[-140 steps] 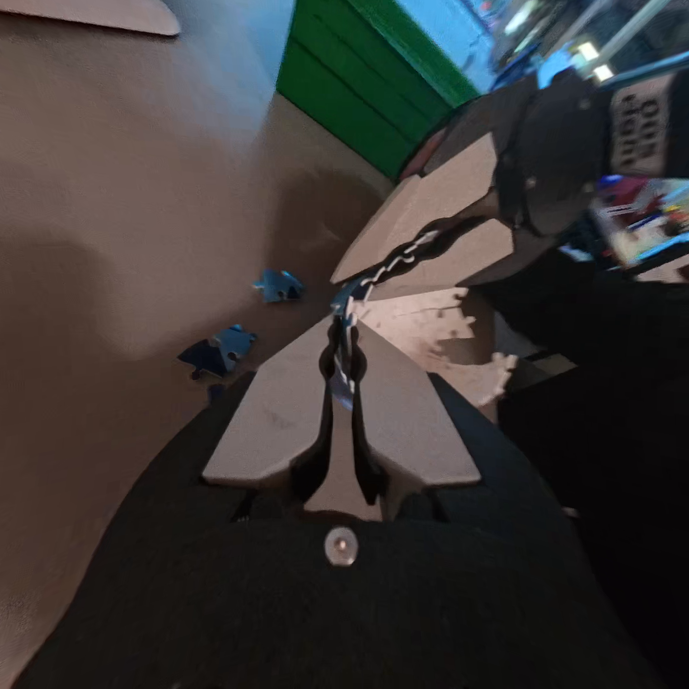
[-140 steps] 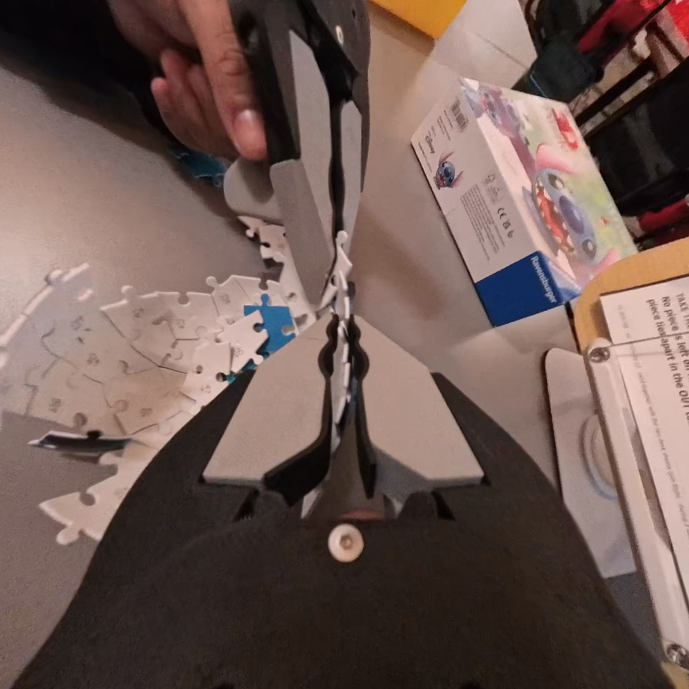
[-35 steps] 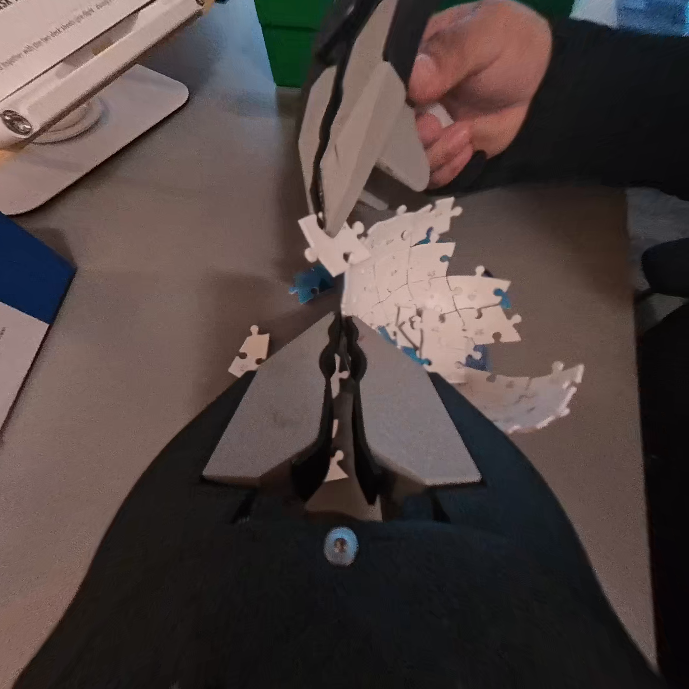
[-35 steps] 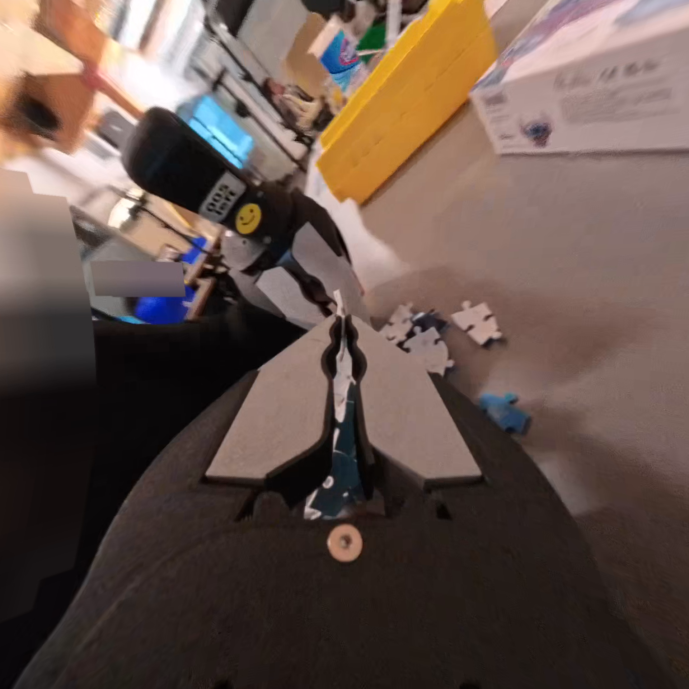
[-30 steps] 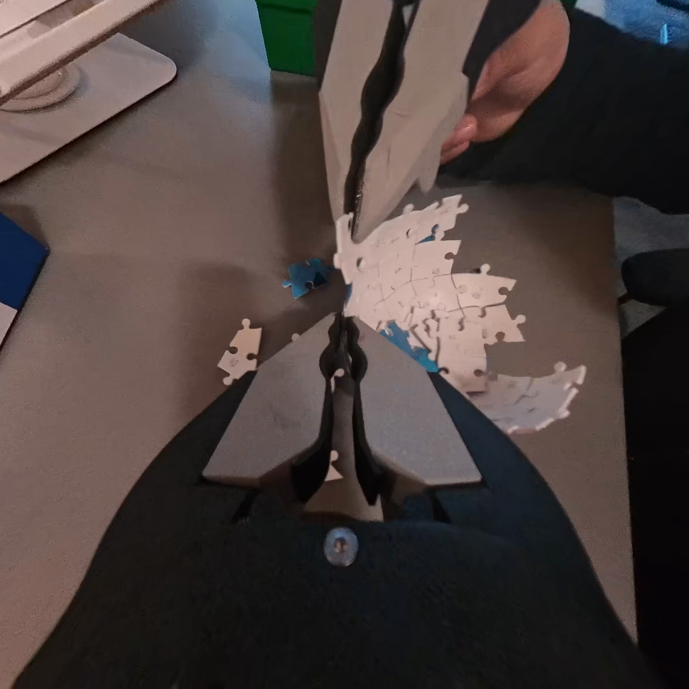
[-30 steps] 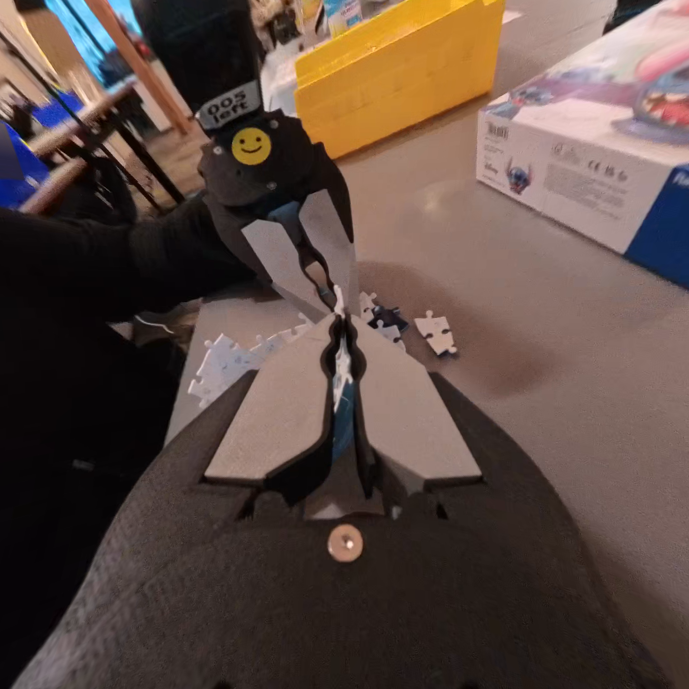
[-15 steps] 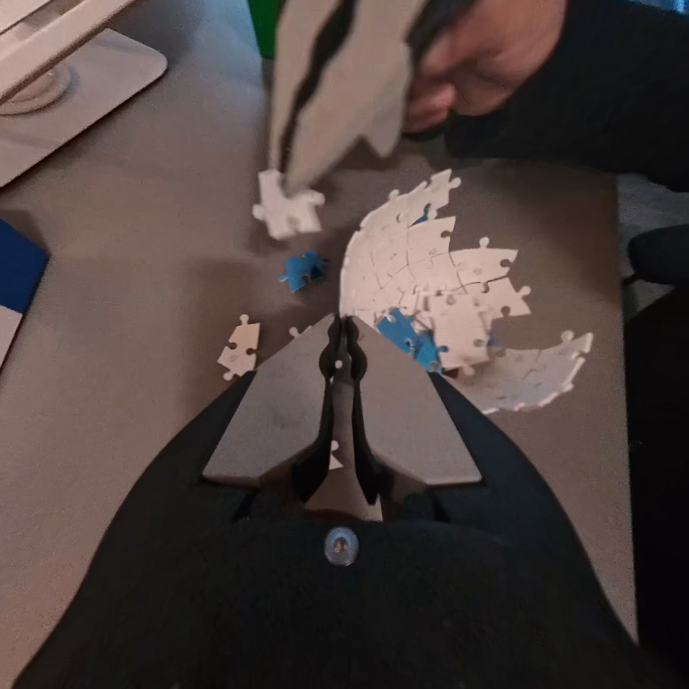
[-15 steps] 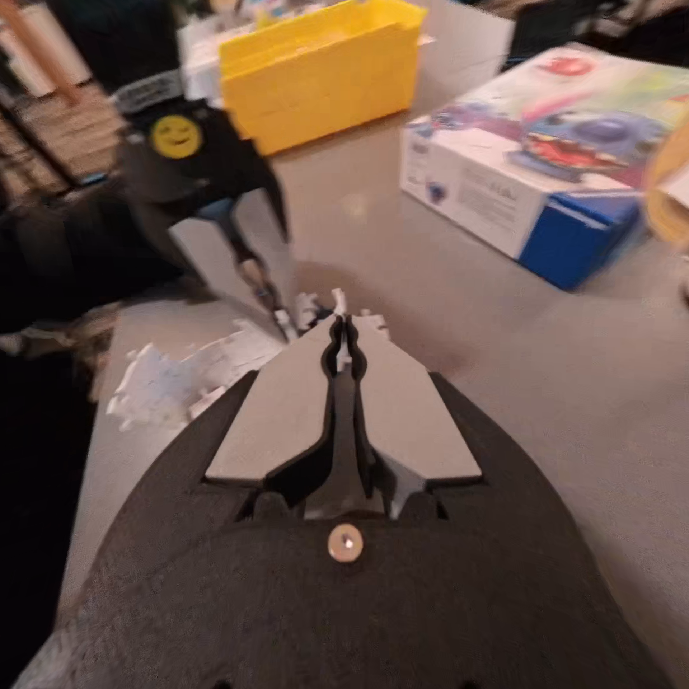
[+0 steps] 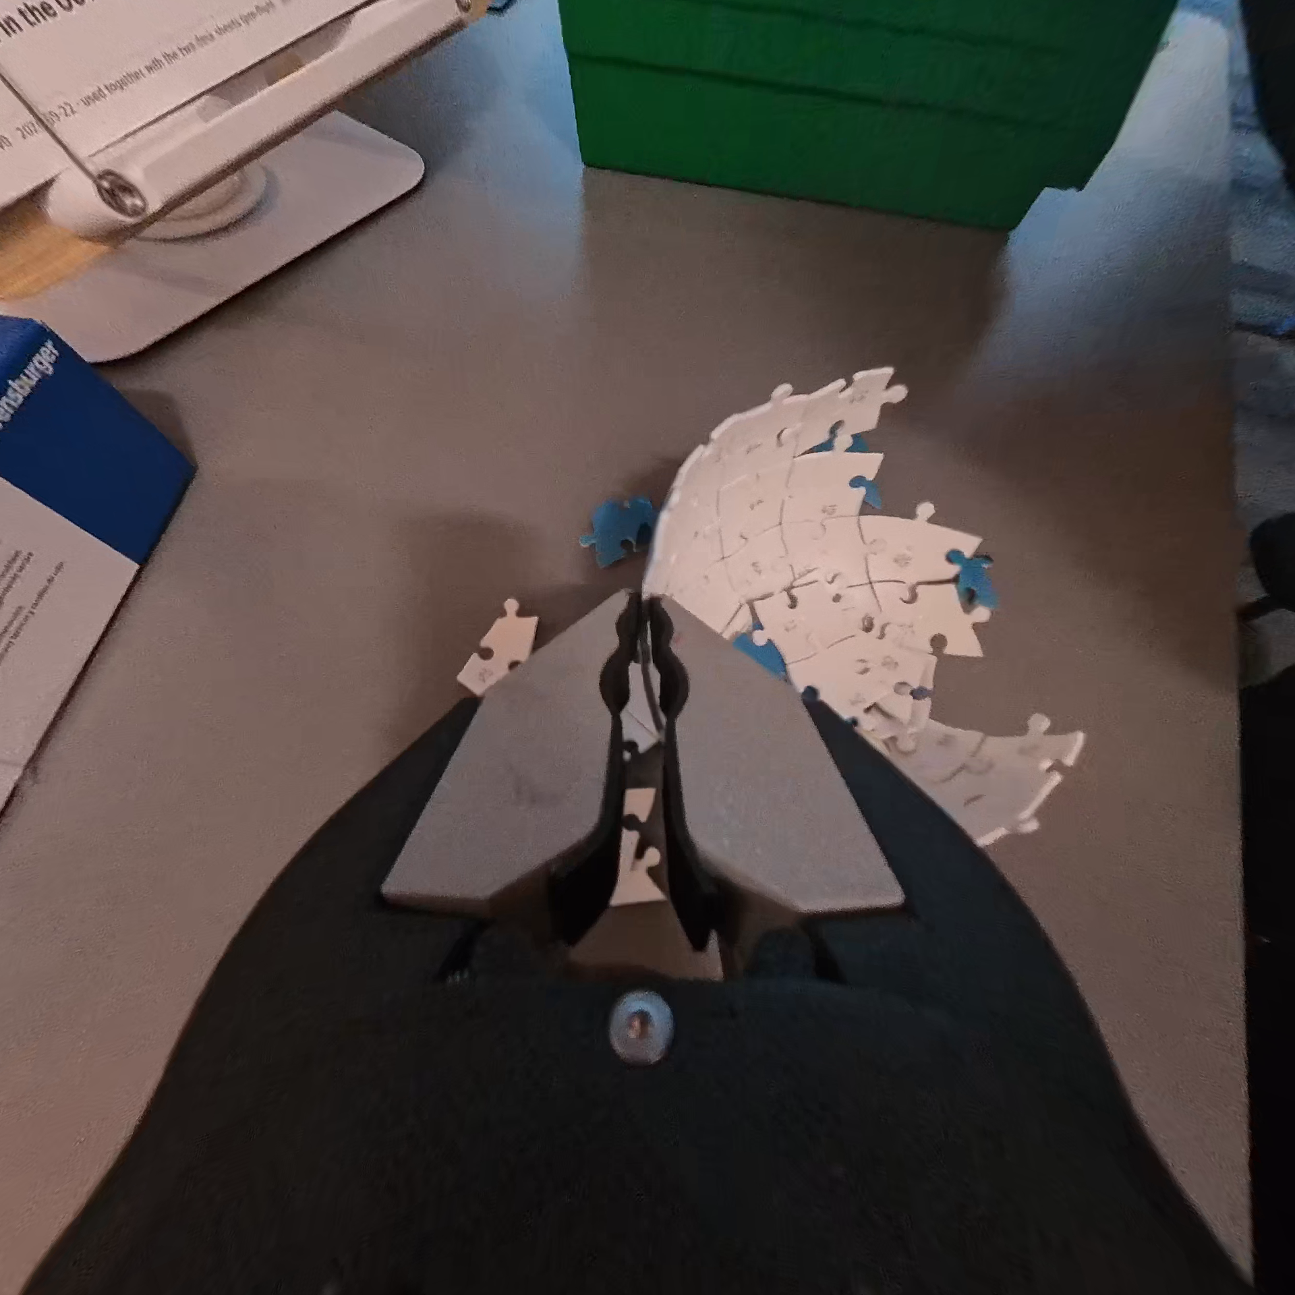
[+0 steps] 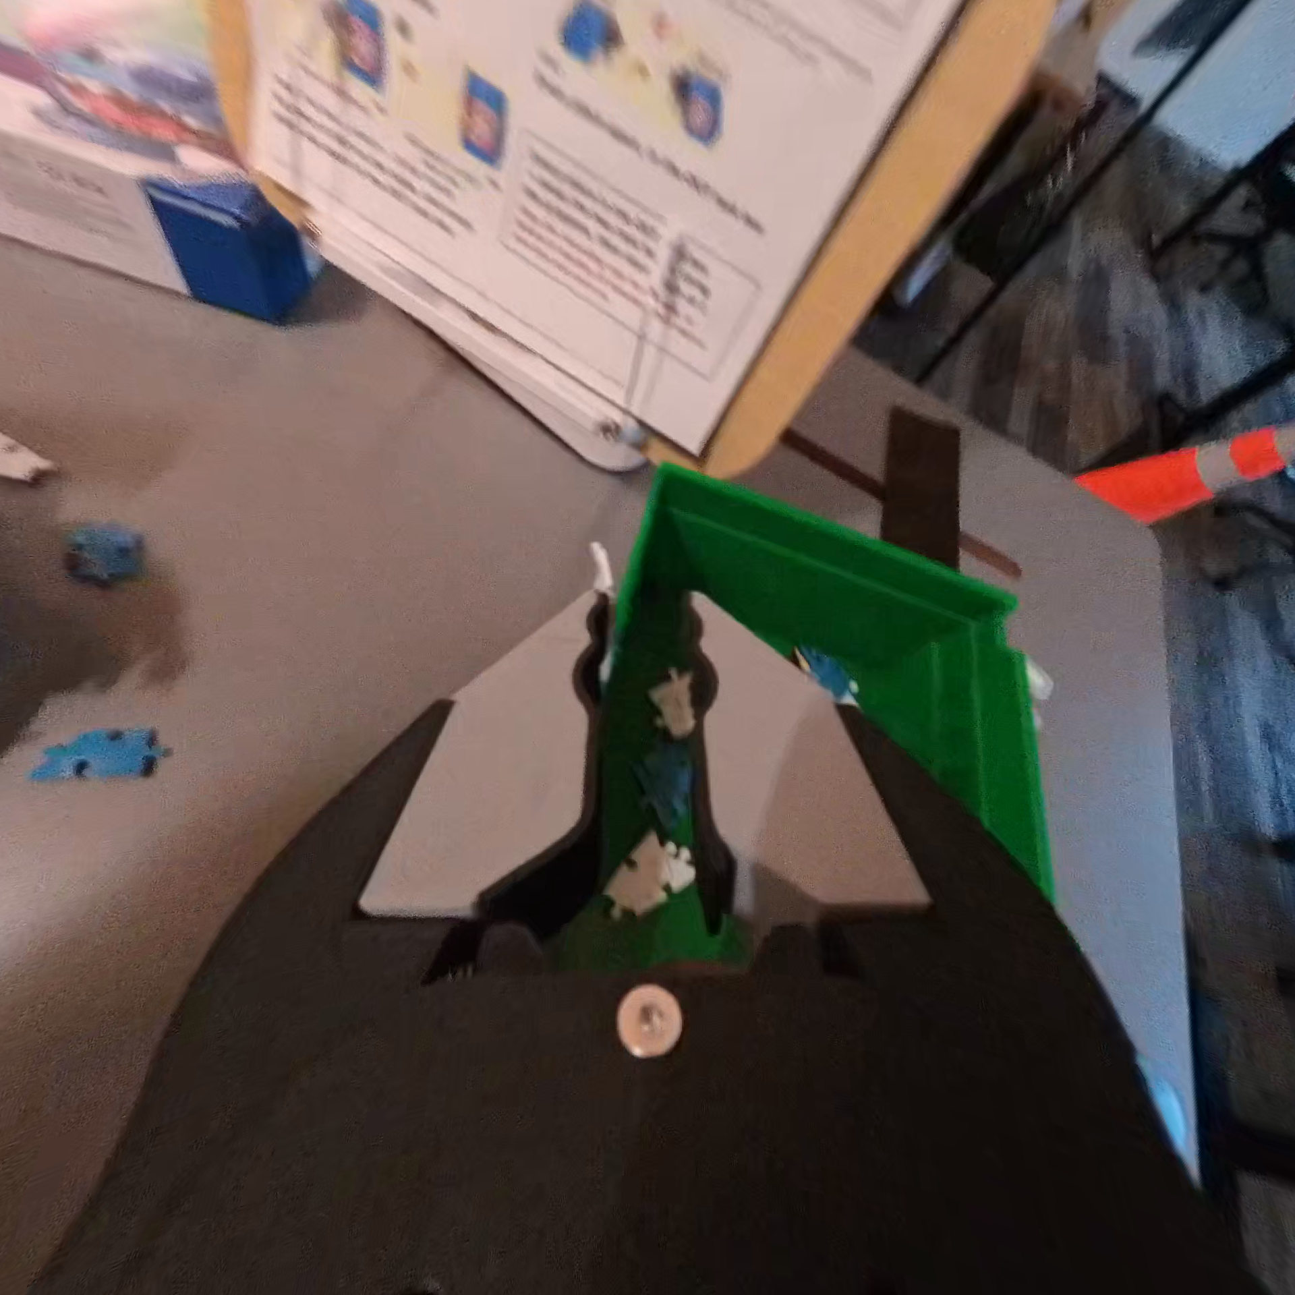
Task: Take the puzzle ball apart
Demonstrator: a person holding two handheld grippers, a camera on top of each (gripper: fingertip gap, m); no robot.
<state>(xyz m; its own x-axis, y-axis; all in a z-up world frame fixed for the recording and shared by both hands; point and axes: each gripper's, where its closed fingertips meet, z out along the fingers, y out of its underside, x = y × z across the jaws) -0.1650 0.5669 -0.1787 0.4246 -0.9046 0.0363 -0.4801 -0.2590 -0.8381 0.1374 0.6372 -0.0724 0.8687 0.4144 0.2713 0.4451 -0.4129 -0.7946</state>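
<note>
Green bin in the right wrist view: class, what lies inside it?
Inside the green bin lie white and blue puzzle pieces. The open right gripper covers much of its floor.

Each handheld gripper, the left gripper (image 9: 642,608) and the right gripper (image 10: 645,611), has a broad matte black body with one round silver screw at its centre and two flat grey wedge-shaped fingers lined along their inner edges with wavy black pads.
</note>
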